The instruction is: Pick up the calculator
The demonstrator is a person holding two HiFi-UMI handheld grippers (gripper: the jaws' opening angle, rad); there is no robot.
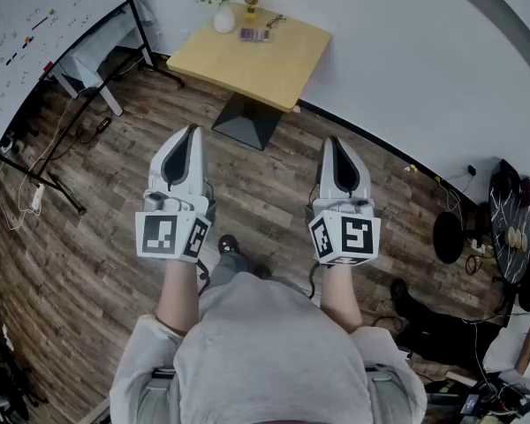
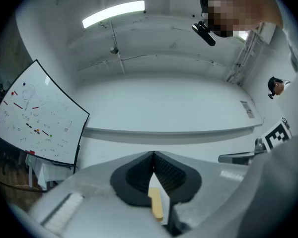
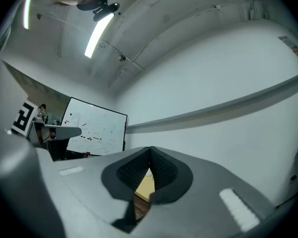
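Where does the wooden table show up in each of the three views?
Head view: table, top centre, by the wall.
Left gripper view: narrow yellow sliver, low centre.
Right gripper view: yellow sliver, low centre.
Shared landmark: whiteboard, left of the table in all three.

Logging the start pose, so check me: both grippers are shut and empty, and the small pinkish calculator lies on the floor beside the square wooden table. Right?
Not the floor: the head view shows the small pinkish calculator on the square wooden table, near the white vase. The left gripper and right gripper are shut and empty, as you said.
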